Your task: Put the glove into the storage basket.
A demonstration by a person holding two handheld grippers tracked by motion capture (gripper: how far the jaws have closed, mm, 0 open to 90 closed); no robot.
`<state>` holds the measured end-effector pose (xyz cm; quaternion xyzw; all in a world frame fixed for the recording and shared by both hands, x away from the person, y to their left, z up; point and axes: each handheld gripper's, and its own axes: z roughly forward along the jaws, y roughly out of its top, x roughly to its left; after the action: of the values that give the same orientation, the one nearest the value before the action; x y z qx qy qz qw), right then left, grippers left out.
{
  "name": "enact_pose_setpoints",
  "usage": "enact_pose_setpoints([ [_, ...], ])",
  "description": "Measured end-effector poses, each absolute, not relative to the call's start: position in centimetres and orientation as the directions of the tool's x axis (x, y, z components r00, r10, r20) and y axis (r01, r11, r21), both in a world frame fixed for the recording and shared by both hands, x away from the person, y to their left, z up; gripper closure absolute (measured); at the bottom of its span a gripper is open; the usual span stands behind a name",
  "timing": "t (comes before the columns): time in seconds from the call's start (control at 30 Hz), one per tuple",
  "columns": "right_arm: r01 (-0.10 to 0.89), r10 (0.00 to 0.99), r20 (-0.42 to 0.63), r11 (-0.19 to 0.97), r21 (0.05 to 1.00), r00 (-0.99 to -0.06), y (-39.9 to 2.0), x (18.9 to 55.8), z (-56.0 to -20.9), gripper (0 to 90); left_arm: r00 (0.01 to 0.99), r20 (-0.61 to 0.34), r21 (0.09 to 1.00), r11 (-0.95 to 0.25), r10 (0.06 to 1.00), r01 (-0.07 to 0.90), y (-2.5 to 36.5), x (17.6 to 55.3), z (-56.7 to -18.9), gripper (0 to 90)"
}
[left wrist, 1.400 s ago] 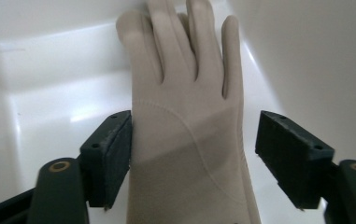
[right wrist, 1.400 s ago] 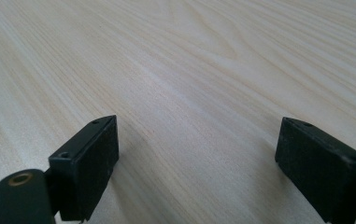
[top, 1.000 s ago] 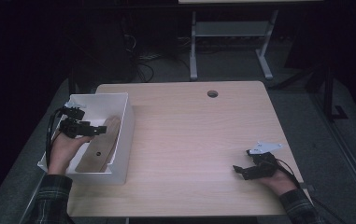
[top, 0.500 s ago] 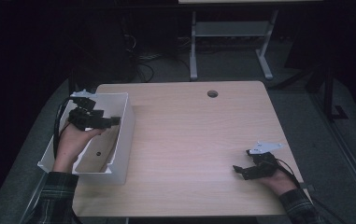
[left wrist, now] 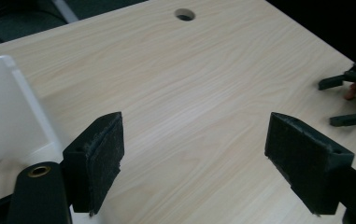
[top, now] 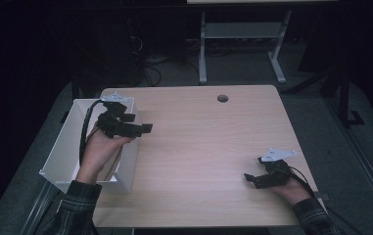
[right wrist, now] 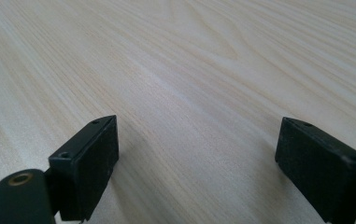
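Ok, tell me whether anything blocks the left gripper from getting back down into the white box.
Nothing visible does. The left gripper hangs open over the right wall of the white box; the space under it is open, and the table beside it is bare.

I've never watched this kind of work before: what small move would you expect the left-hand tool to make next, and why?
Probably the left gripper dips back into the white bin. Its jaws stand open and empty above the bin's right wall, a brown piece shows inside the bin, and the wooden table ahead is bare. The right gripper, also open, rests near the table's front right.
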<state>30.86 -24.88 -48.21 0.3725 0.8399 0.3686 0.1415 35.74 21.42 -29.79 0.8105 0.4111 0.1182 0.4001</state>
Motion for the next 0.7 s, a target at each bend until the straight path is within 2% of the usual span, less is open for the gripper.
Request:
enact_pose_setpoints([
  [0.3, 0.521, 0.728, 0.038, 0.452, 0.724, -0.684, -24.9, 30.9, -48.2, 12.8, 0.700, -0.144, 0.737, -0.397, 0.699, 0.548, 16.2, 34.6, -32.4, 19.4],
  [0.7, 0.520, 0.727, 0.037, 0.454, 0.723, -0.685, -24.9, 30.9, -48.2, 12.8, 0.755, -0.113, 0.729, -0.462, 0.646, 0.505, 13.2, 34.0, -36.4, 19.3],
])
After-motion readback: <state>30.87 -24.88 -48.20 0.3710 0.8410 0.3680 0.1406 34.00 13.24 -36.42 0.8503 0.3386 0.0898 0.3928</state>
